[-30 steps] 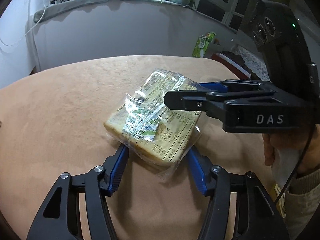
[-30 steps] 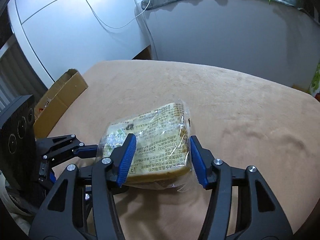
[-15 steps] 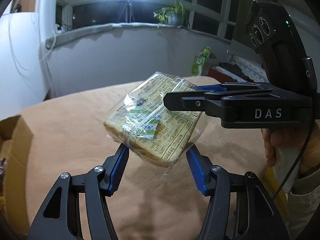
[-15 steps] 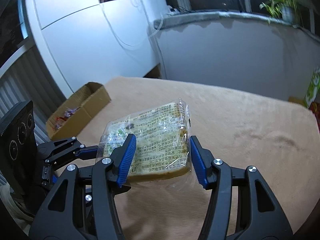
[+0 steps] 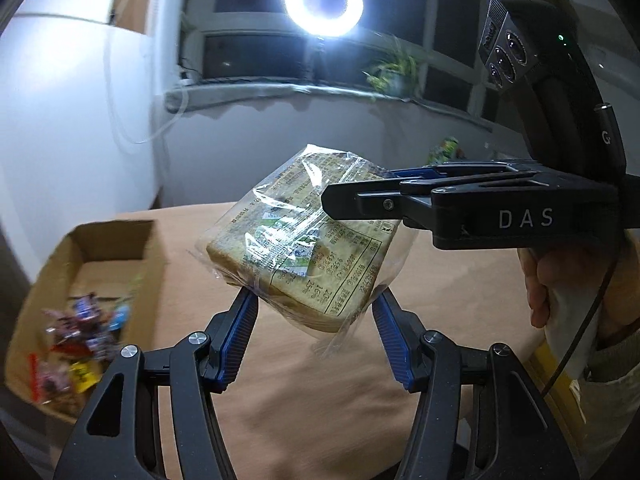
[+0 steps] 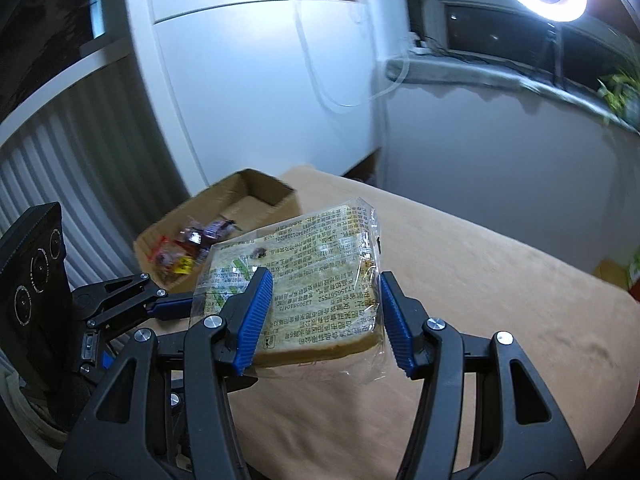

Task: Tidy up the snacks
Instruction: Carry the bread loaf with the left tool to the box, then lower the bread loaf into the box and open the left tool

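A clear-wrapped pack of sliced bread (image 5: 304, 256) with printed label hangs in the air above the tan table. Both grippers hold it. My left gripper (image 5: 316, 312) is shut on its near corner; my right gripper comes in from the right in the left wrist view, its black finger (image 5: 360, 204) across the pack. In the right wrist view my right gripper (image 6: 324, 300) is shut on the bread pack (image 6: 304, 276), with the left gripper (image 6: 120, 300) at lower left. An open cardboard box (image 5: 116, 236) with several wrapped snacks (image 5: 80, 336) stands at the table's left edge.
The tan table (image 5: 320, 400) spreads below the pack. The box also shows in the right wrist view (image 6: 256, 184), beside a white cabinet (image 6: 240, 92). A ring light (image 5: 324, 2) and a plant (image 5: 392, 72) are at the window sill.
Both grippers have lifted the bread pack off the table and carried it left. The cardboard box has come into view below and to the left.
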